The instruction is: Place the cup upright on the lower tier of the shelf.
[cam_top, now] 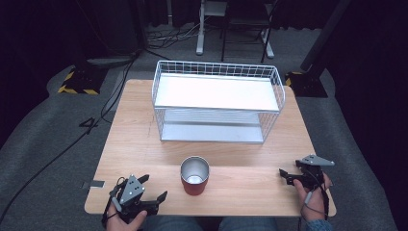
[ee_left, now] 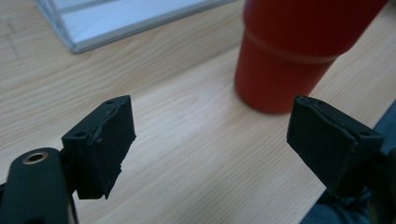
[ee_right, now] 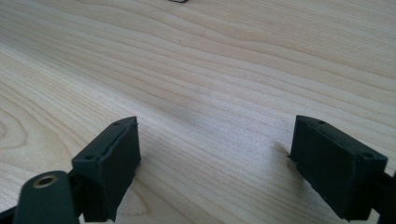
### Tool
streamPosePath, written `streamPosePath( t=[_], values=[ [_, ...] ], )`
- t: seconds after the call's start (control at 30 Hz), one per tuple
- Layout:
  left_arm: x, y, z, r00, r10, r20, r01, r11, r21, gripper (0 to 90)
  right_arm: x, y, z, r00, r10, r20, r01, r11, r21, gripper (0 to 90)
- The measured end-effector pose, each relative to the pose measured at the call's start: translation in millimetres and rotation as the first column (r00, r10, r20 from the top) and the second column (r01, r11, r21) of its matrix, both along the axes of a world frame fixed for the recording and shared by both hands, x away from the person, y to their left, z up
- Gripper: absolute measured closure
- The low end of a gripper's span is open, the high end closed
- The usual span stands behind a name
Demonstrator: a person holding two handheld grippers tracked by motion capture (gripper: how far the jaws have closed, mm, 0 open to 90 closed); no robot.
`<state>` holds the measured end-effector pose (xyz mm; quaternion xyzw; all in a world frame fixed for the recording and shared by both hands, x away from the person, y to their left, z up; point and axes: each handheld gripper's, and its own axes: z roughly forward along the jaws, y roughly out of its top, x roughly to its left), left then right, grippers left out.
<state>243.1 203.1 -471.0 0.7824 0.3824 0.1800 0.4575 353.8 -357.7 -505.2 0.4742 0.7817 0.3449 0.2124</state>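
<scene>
Red cup (cam_top: 195,176) between open, low hand-held grippers.

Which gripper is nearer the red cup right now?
Left. The left gripper sits just left of the red cup, jaws open toward it; the right gripper rests farther off to its right, near the table's edge.

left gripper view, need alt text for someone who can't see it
Two open black jaws of the left gripper frame a bare patch of light wooden table, nothing between them. A red cup stands just beyond the right jaw, and the white base of a wire rack lies at upper left.
</scene>
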Motion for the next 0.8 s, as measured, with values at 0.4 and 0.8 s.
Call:
streamPosePath(
  t=[0.4, 0.8],
  values=[
    [1.3, -22.1, -5.2, 0.9876, -0.143, 0.065, 0.151, 0.9779, -0.145, 15.4, 0.0, 0.0, 0.0, 1.0000, 0.000, 0.000, 0.000, 1.000, 0.000, 16.2],
    [11.5, -48.2, -9.1, 0.9873, -0.146, 0.063, 0.154, 0.9767, -0.150, 15.3, -0.1, 0.0, 0.0, 1.0000, 0.000, 0.000, 0.000, 1.000, 0.000, 16.2]
  ],
)
